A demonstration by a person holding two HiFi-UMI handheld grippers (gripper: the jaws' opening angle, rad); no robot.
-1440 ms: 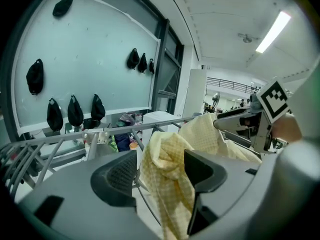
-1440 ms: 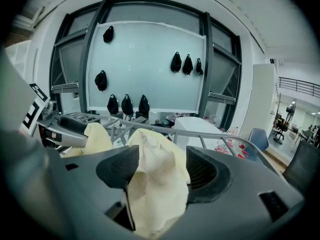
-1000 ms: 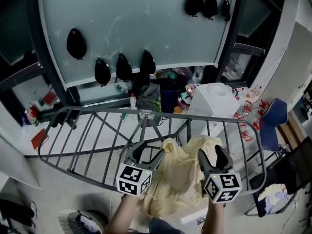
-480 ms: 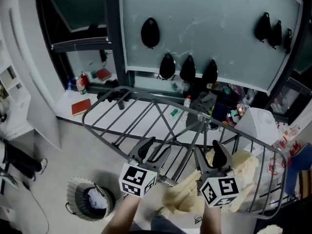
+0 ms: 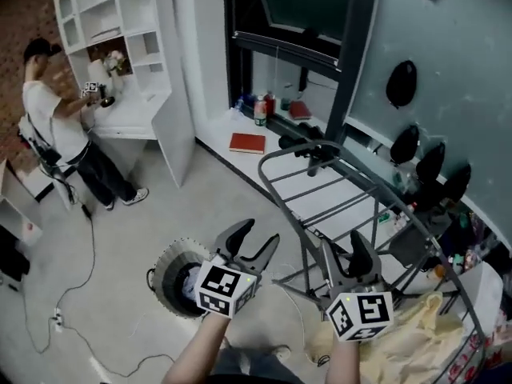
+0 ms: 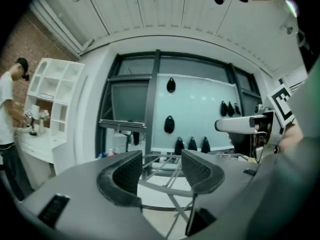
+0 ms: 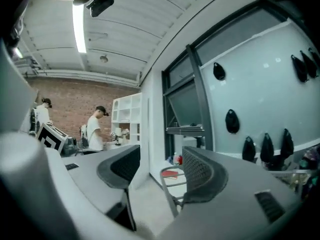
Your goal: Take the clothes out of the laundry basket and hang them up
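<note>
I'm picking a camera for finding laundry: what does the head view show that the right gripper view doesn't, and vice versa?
Only the head view: the laundry basket on the floor and the yellow garment on the drying rack. Only the right gripper view: the ceiling light and a second person. Both: the rack's end, the red book and a person at the white shelves.

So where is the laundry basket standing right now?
In the head view the laundry basket stands on the floor, lower left of centre. It is partly hidden by the left hand-held gripper and is left of the drying rack.
</note>
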